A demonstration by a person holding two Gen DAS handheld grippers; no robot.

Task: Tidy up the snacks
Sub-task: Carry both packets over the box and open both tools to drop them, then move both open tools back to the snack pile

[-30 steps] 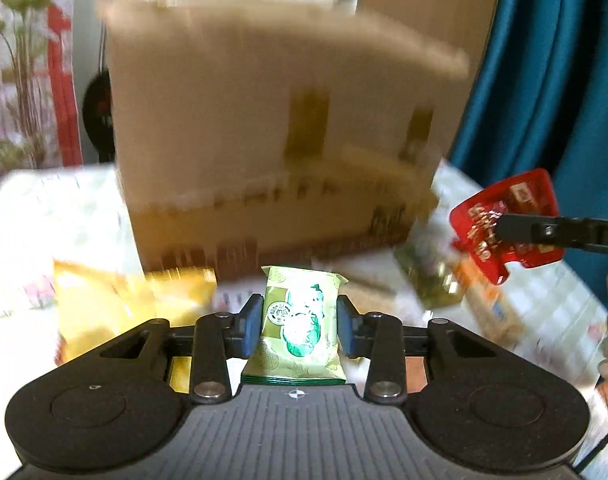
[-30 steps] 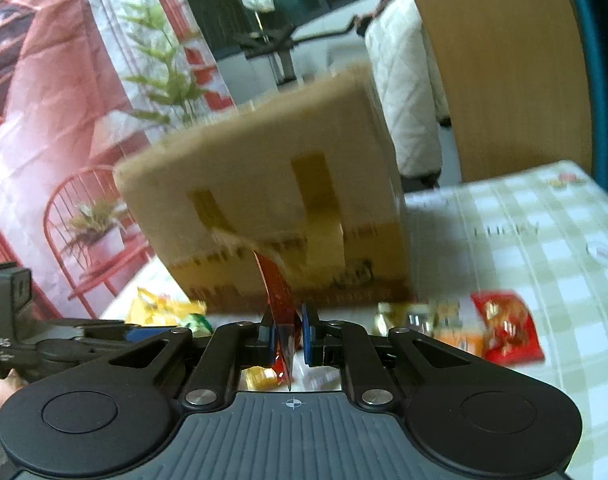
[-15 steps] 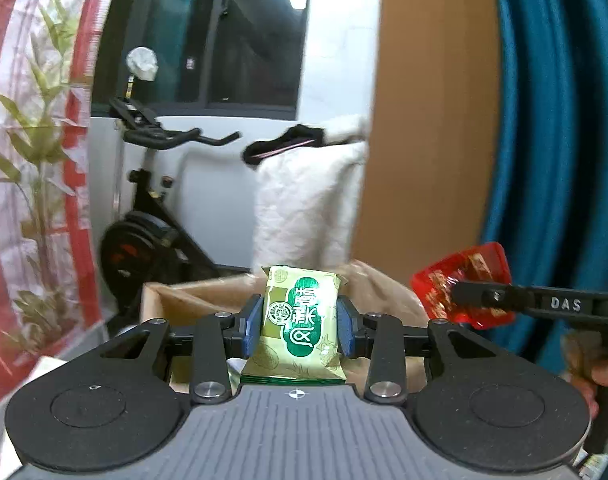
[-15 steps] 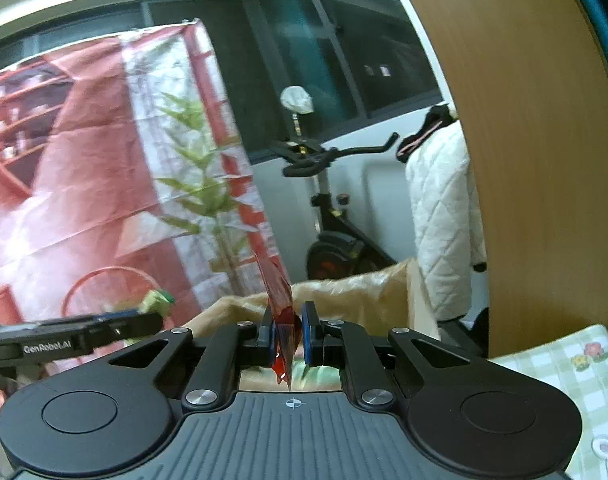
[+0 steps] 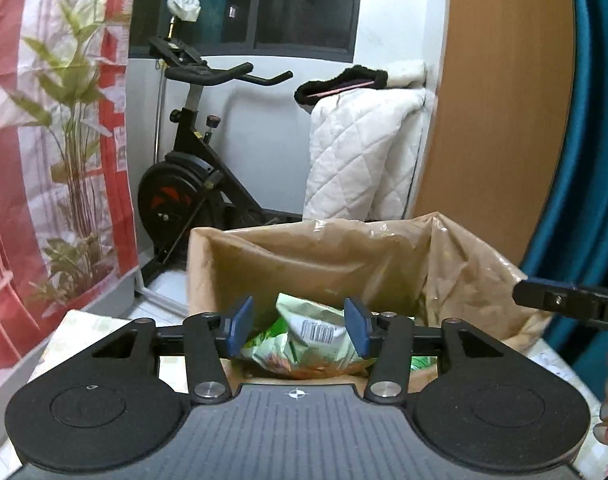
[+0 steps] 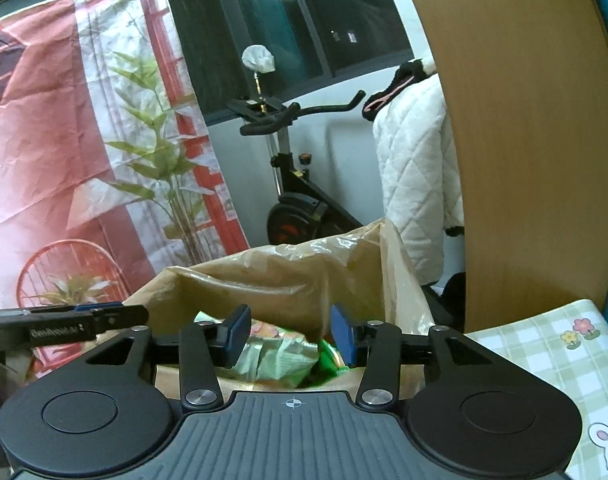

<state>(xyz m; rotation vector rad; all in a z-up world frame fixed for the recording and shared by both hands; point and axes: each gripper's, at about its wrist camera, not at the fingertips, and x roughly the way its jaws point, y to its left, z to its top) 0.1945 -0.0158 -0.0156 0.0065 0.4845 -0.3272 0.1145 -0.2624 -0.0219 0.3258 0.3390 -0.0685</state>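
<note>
Left gripper: the left gripper [image 5: 300, 326] hangs over the open box. Its jaws have just been opening. They stand apart and nothing is held between them.
Right gripper: the right gripper [image 6: 290, 334] hangs over the same box. Its jaws have just been opening too, and they hold nothing.
Snacks: green snack packets [image 5: 307, 338] lie down inside the box, under both grippers. One shows a white barcode patch.
Box: a brown cardboard box [image 5: 208, 264] stands on the table with its top open. A crinkly clear plastic bag [image 5: 459, 264] lines it and folds over the rim.
In the way: in the left view the tip of the right gripper [image 5: 559, 304] pokes in from the right edge, by the box rim. In the right view the left gripper [image 6: 64, 322] pokes in from the left edge, just beside the box.
Table: a tablecloth [image 6: 543, 344] with green checks, little flowers and a bunny covers the table.
Room: a black exercise bike [image 5: 192, 184] stands behind the box. A white quilted coat [image 5: 363, 152] hangs next to it. A wooden panel [image 5: 503, 112] and a teal curtain [image 5: 595, 160] are on the right. A red and white printed cloth with green leaves [image 6: 84, 168] hangs on the left. A dark window [image 5: 304, 0] is at the back.
</note>
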